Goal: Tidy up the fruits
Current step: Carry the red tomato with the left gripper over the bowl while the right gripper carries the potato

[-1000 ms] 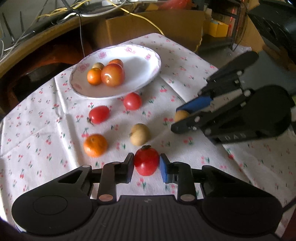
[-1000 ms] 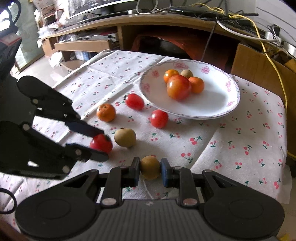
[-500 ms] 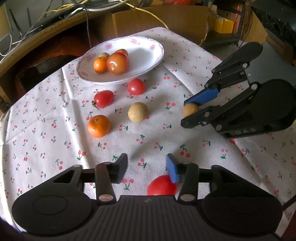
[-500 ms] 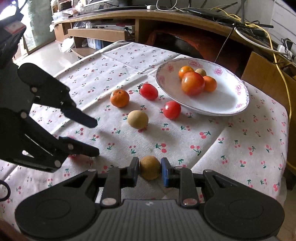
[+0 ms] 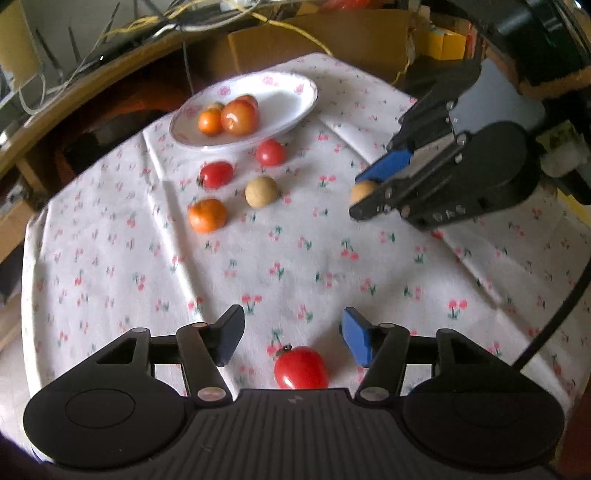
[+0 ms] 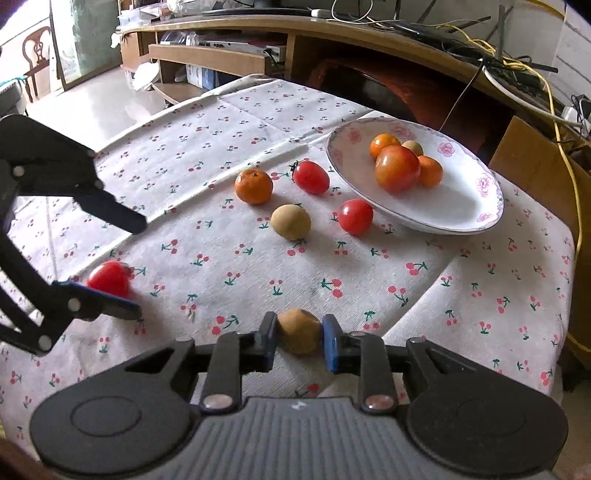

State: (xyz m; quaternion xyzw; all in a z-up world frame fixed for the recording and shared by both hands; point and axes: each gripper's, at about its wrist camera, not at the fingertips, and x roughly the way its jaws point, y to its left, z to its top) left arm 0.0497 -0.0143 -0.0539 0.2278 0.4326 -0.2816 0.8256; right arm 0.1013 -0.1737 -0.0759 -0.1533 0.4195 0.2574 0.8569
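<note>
My left gripper [image 5: 291,328] is open; a red tomato [image 5: 301,367] lies loose on the cloth between and behind its fingers. It also shows in the right wrist view [image 6: 109,277]. My right gripper [image 6: 299,339] is shut on a small brown fruit [image 6: 299,331], also seen in the left wrist view [image 5: 363,191]. A white flowered plate [image 6: 461,206] holds several fruits. Two red tomatoes [image 6: 311,176] [image 6: 355,216], an orange [image 6: 254,185] and a tan fruit [image 6: 290,222] lie on the cloth beside it.
The table has a cherry-print cloth [image 6: 229,258] with folds. A wooden desk [image 6: 332,33] with cables stands behind, and a cardboard box [image 5: 325,40] at the far edge. The cloth drops off at the right edge [image 6: 569,258].
My left gripper has opened and let go of the red tomato, then drawn back from the plate. My right gripper has kept its hold on the brown fruit and pulled back.
</note>
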